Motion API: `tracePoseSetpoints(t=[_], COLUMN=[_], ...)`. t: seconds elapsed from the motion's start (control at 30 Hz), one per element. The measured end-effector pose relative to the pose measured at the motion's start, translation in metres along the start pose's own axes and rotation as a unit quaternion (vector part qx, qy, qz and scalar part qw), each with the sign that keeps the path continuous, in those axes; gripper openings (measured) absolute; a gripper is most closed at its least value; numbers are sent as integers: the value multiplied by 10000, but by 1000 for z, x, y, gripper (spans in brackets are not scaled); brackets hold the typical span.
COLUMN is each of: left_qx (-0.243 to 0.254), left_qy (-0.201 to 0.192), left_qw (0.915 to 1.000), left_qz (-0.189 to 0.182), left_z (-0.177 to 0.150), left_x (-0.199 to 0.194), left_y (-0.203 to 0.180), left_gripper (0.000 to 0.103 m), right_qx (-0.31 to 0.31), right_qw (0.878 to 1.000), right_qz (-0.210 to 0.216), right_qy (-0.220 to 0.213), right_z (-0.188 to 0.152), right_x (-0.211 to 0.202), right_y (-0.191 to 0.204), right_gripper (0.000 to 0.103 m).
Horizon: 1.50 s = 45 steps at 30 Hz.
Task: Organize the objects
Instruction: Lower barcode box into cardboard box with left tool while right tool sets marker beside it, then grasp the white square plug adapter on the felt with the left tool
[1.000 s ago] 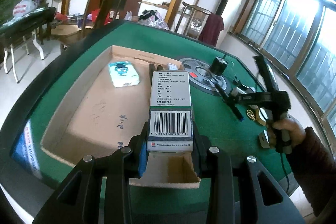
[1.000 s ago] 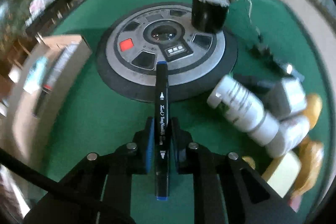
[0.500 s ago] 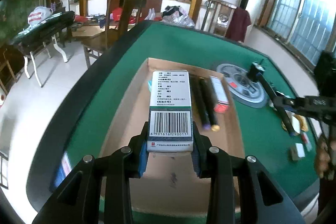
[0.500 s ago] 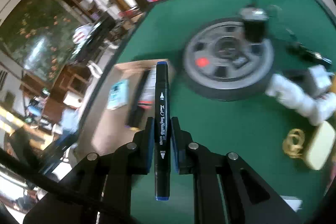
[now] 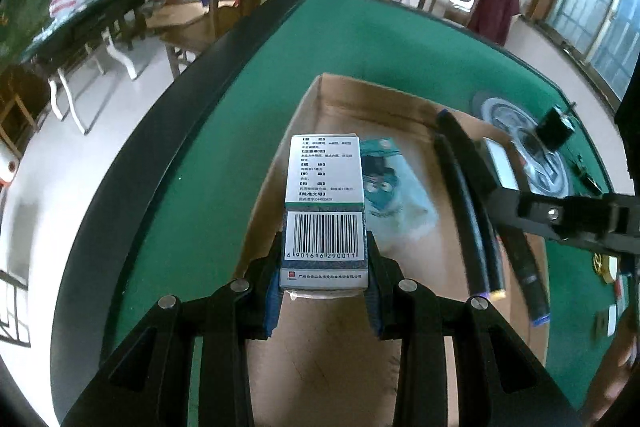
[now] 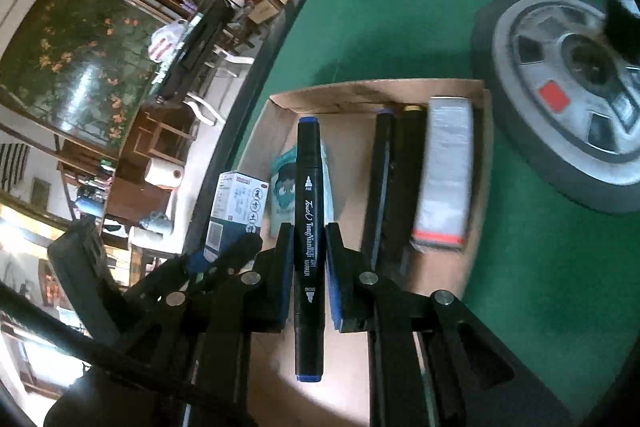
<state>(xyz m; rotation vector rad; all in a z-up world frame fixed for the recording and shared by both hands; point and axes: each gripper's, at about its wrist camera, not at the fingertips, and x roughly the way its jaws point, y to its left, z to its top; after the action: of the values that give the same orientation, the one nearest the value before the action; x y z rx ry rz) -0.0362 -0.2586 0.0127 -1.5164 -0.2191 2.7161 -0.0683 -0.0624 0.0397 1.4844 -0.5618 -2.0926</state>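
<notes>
The left gripper (image 5: 325,263) was clamped on a white medicine box (image 5: 325,205), barcode face up, held above the near-left part of a shallow cardboard tray (image 5: 320,95). The right gripper (image 6: 307,259) pinched a black art marker (image 6: 308,227) lengthwise between its pads, poised over the same tray. Inside the tray lay a teal packet (image 6: 280,183) toward the left, two dark markers (image 6: 394,179) side by side right of centre, and a grey box with a red end (image 6: 446,175) against the right wall. The tray sat on the green tabletop (image 6: 400,27), with a round grey disc (image 6: 568,99) just beyond its right wall.
</notes>
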Motion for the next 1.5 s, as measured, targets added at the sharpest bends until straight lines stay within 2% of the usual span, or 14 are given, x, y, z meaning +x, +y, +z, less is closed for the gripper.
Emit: tracePoseSetpoints(t=[0.1,0.43,0.5,0.57,0.67,0.83,0.9,1.0,1.07,1.17,1.27,1.37,1.47,1.5], left_qx=[-102,-159,-179,-244,-291,-217,-228,-268,-358,-415,-388,-336,-273,-216], left_qy=[43,-47,-76,-108,-201,-432,-617,-1000,-1230,-1517,-1847,-2019,-2083,-2095], left_qw=[9999,9998,9998,9995,9991,9988,9978,9946,9918,9875,9815,9783,9775,9775], left_qz=[-76,-75,-108,-188,-233,-122,-67,-1,28,73,310,314,175,126], left_z=[3,5,3,2,-2,-15,-24,-37,-45,-57,-67,-76,-82,-84], left_x=[5,4,-2,-8,-20,-47,-63,-87,-99,-115,-127,-134,-142,-145], left_y=[4,6,7,8,8,4,1,-4,-8,-19,-31,-46,-64,-72], left_gripper=[29,31,34,41,54,55,56,58,65,66,66,66,66,66], right_qx=[-12,-80,-110,-90,-186,-518,-710,-1006,-1135,-1234,-1229,-1310,-1596,-1631], right_qw=[9997,9969,9965,9964,9961,9945,9917,9836,9769,9664,9574,9442,9261,9212], right_qz=[-251,-776,-823,-842,-862,-883,-1017,-1358,-1622,-2022,-2315,-2538,-2658,-2732], right_qy=[42,77,81,34,-64,-201,-329,-637,-802,-998,-1211,-1639,-2148,-2237], right_z=[7,14,15,16,12,5,0,-9,-17,-27,-38,-53,-71,-75], right_x=[17,29,27,24,15,-7,-22,-46,-61,-85,-106,-138,-165,-171], right_y=[5,-1,-2,-2,-2,6,10,16,14,5,-1,-3,1,-1], right_gripper=[13,13,13,14,23,25,36,52,54,54,54,55,83,83])
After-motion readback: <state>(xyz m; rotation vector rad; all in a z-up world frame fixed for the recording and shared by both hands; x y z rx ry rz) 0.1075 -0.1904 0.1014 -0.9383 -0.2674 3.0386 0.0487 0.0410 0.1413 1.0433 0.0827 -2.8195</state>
